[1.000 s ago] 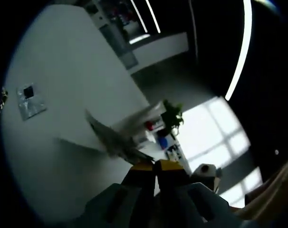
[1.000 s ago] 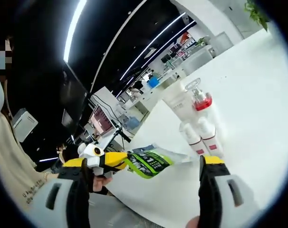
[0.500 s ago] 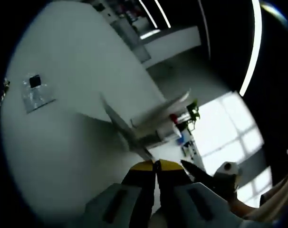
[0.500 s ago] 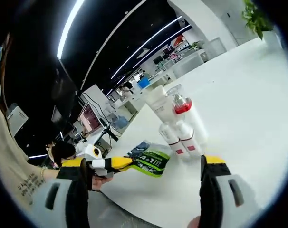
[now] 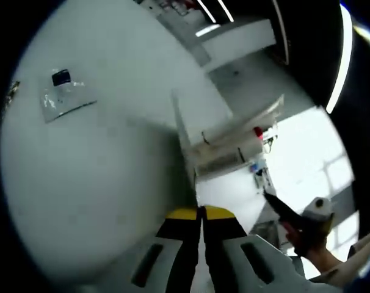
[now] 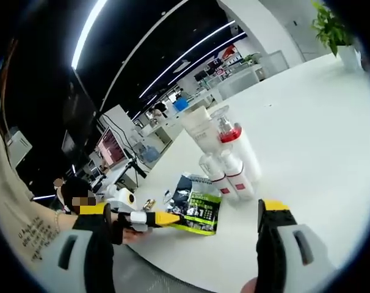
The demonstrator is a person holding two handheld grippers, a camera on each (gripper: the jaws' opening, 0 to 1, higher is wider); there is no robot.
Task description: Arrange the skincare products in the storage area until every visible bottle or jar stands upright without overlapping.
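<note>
- White counter (image 6: 307, 122) runs across a dim showroom with long ceiling light strips; a potted plant (image 6: 336, 30) stands at its far edge.
- Skincare bottles (image 6: 224, 159) stand upright in a tight cluster mid-counter, the tallest with a red collar.
- Left hand-held gripper (image 6: 166, 218) pinches a green-and-black sachet (image 6: 197, 204) lying just beside the bottles; its yellow-tipped jaws are pressed together.
- Right hand-held gripper (image 6: 185, 210) is spread wide, jaws either side of the sachet, nothing between them.

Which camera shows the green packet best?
The right gripper view: the green packet lies flat on the white table, label readable, held by the left gripper. The left gripper view shows it only edge-on and blurred.
</note>
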